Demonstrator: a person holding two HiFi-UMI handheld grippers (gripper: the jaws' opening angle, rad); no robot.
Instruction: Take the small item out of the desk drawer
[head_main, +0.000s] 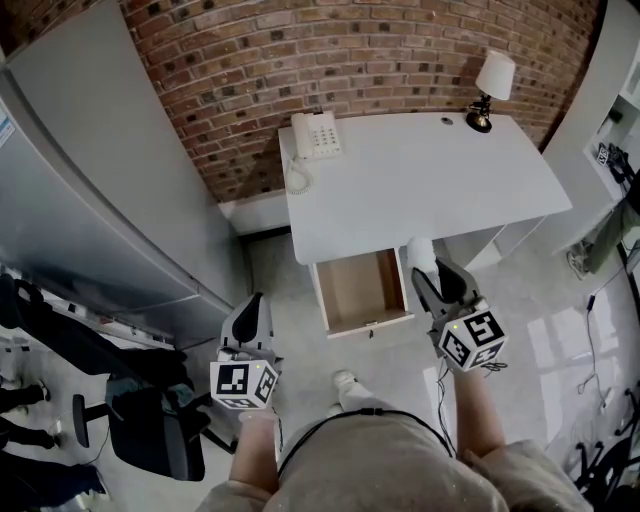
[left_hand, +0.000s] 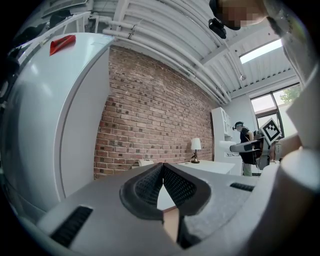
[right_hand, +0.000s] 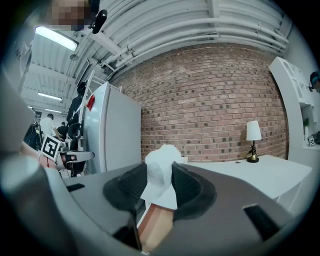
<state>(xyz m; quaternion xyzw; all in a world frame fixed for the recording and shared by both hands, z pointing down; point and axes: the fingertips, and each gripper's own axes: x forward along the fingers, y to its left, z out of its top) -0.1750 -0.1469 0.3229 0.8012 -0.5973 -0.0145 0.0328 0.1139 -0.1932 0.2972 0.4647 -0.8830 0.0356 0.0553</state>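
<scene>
Your head camera looks steeply down, the surface (head_main: 420, 180) well below at 12 o'clock. Both gripper cameras face level, close behind their jaws, sharing the brick wall (left_hand: 150, 110) and table lamp (right_hand: 253, 131).

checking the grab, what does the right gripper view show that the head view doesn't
Right gripper view only: the right gripper squeezing the white item from both sides, and the ceiling pipes. Head view only: the whole open drawer from above, and a shoe. Both: that item, the desk, lamp and brick wall.
</scene>
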